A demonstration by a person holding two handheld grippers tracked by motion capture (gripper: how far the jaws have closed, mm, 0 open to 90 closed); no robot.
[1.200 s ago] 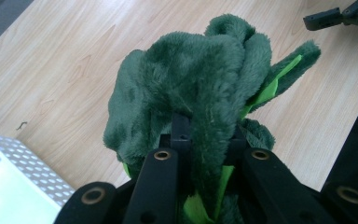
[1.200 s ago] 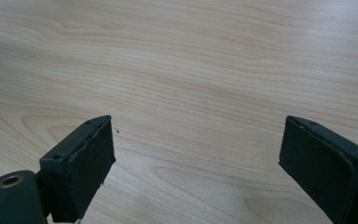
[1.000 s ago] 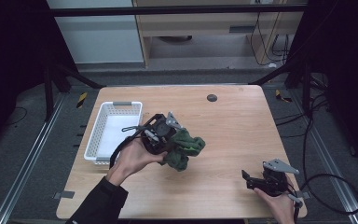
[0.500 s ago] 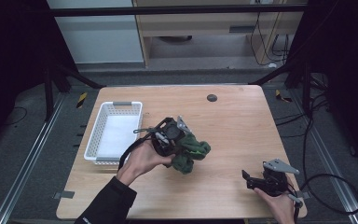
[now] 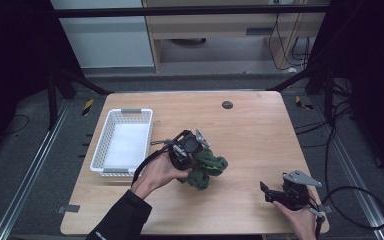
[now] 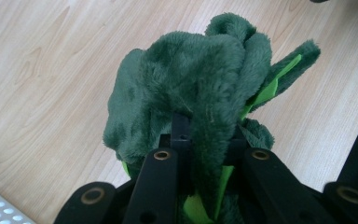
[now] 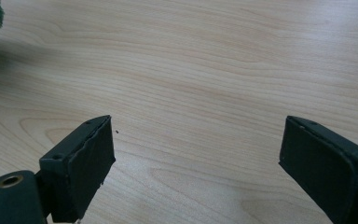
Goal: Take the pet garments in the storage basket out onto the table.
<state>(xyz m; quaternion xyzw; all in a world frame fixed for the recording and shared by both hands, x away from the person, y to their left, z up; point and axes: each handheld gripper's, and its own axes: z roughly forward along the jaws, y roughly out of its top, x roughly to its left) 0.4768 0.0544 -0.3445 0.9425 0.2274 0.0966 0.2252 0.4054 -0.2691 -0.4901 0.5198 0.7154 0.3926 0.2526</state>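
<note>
Wooden table [image 5: 260, 130], white plastic basket [image 5: 122, 142] near its left edge, small dark round disc [image 5: 227, 105] toward the far edge, grey floor [image 5: 25, 150] around, black cables [image 5: 360, 200] at right

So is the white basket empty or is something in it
Empty. The white basket shows a bare floor in the high view; the green plush toy is outside it, over the table in the left claw.

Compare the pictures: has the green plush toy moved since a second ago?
Yes. Clamped in the left tool, the green plush toy has shifted right, farther from the white basket.
</note>
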